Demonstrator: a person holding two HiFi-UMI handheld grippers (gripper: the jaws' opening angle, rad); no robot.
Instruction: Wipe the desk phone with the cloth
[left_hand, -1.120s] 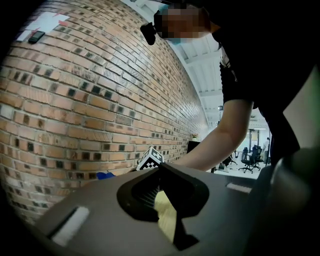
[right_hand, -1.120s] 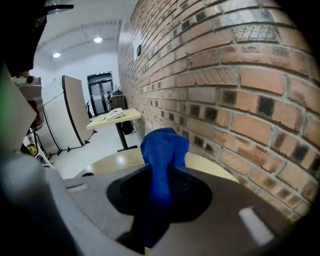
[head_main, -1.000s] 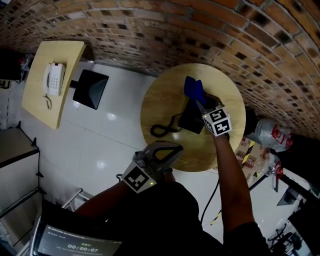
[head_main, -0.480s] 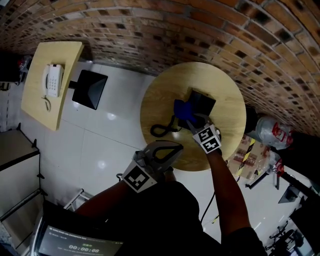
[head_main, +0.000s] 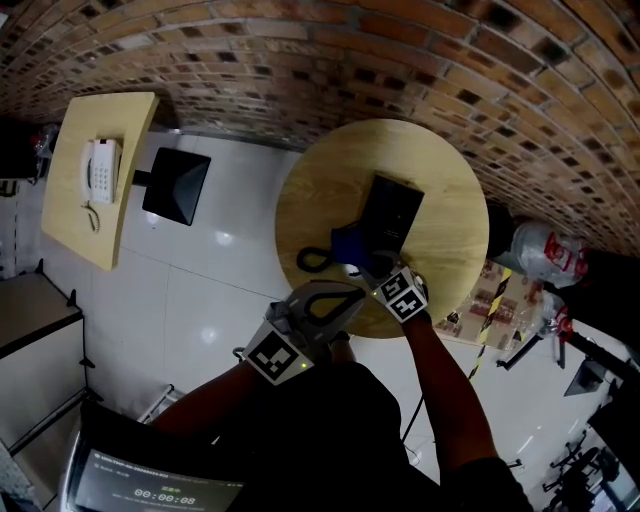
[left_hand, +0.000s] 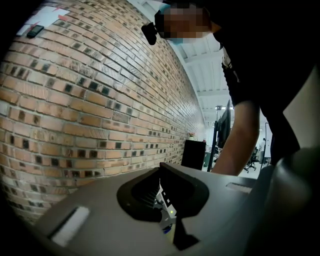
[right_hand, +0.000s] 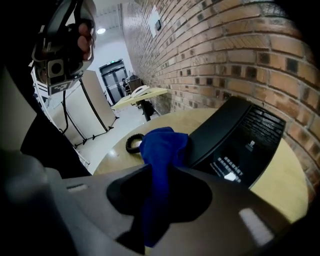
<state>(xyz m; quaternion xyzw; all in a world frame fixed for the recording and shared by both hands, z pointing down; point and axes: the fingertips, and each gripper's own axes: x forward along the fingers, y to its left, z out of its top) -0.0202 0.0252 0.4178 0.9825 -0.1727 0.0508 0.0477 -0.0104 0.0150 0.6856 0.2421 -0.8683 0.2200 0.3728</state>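
A black desk phone (head_main: 388, 212) lies on the round wooden table (head_main: 450, 200), its coiled cord (head_main: 315, 260) looping off to the left. My right gripper (head_main: 368, 265) is shut on a blue cloth (head_main: 349, 245) at the phone's near left corner. In the right gripper view the cloth (right_hand: 162, 150) hangs bunched between the jaws of the gripper (right_hand: 155, 192), against the phone's (right_hand: 235, 135) left edge. My left gripper (head_main: 318, 312) hovers off the table's near edge, close to the body. It looks shut and empty, and in its own view the left gripper (left_hand: 166, 200) points at the brick wall.
A second, pale table (head_main: 75, 215) with a white phone (head_main: 100, 170) stands at the far left, a black square stand (head_main: 176, 185) beside it. A brick wall (head_main: 330, 60) curves behind the round table. Bags and bottles (head_main: 545, 262) crowd the floor at right.
My right gripper has dragged the blue cloth from the phone's far end across it to its near left corner. The left gripper has stayed put.
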